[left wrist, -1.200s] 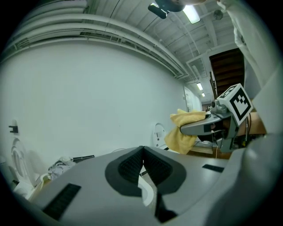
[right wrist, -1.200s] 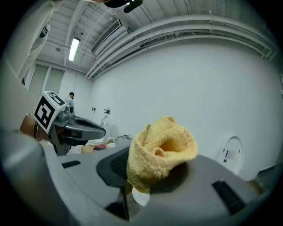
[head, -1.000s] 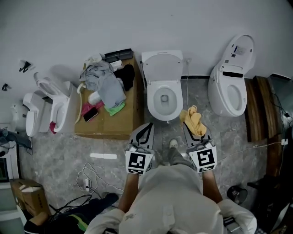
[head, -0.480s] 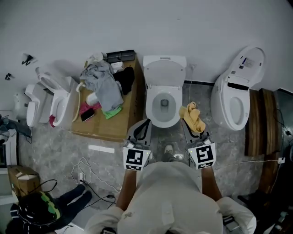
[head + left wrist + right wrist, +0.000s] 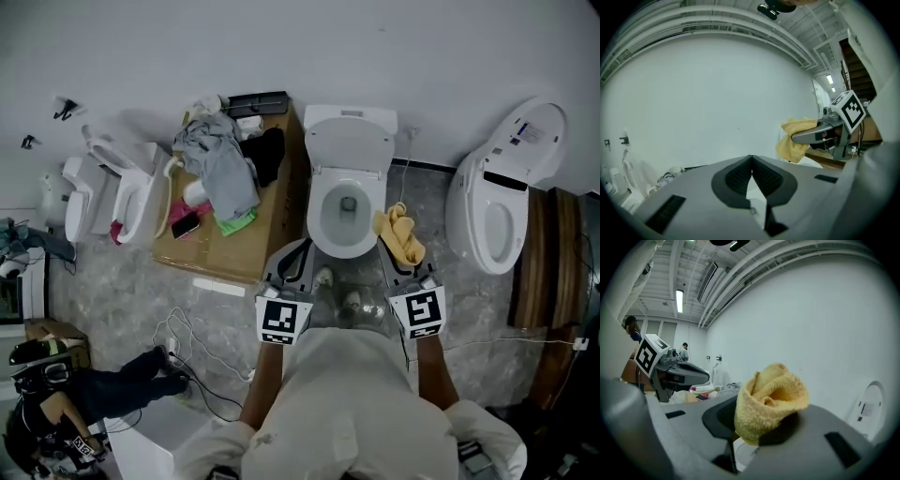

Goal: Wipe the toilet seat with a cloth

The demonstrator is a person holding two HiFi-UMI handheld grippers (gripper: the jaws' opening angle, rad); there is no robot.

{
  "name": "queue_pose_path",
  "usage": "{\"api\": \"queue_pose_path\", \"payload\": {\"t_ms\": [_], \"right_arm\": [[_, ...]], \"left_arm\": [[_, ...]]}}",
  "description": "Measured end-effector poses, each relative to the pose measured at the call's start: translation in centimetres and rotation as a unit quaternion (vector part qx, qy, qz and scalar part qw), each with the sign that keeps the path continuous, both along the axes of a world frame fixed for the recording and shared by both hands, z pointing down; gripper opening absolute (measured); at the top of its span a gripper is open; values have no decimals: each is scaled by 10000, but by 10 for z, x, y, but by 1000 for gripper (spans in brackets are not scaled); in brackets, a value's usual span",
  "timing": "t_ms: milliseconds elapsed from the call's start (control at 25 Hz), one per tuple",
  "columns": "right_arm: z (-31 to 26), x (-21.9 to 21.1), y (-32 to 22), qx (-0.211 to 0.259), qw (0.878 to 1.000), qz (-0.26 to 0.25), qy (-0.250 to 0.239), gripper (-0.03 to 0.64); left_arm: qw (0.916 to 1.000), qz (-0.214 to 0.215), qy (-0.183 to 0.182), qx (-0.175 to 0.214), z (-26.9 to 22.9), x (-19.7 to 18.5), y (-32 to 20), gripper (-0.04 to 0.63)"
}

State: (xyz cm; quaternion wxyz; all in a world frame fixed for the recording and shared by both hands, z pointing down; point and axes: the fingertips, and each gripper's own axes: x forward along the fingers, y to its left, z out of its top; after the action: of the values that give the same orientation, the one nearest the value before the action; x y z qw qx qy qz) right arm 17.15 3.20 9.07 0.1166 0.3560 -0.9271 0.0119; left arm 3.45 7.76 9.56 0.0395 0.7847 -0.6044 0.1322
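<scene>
Right hand-held gripper (image 5: 759, 427) clamped on the yellow cloth (image 5: 771, 399), which is bunched at the jaw tips just right of the toilet seat (image 5: 322, 220). Left hand-held gripper (image 5: 751, 161) is pinched closed with nothing in it, at the seat's front-left. Grey marbled floor (image 5: 473, 314), white wall (image 5: 281, 47). Cardboard box (image 5: 272, 234) of clothes to the left, second toilet (image 5: 502, 220) to the right.

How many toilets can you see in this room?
3. The left toilet stands beside the cardboard box, the middle toilet is straight ahead of the person, and the right toilet is at the far right. More could be hidden out of view.
</scene>
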Motion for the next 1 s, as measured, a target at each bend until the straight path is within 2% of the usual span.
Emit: {"api": "queue_pose_path", "payload": {"t_ms": [440, 1000], "right_arm": [[30, -18, -42, -166, 9998, 95, 12, 86], [118, -65, -122, -850, 9945, 106, 599, 86]], "left_arm": [[9998, 164, 102, 9, 28, -12, -57, 14], [9957, 155, 599, -691, 131, -61, -145, 14]]}}
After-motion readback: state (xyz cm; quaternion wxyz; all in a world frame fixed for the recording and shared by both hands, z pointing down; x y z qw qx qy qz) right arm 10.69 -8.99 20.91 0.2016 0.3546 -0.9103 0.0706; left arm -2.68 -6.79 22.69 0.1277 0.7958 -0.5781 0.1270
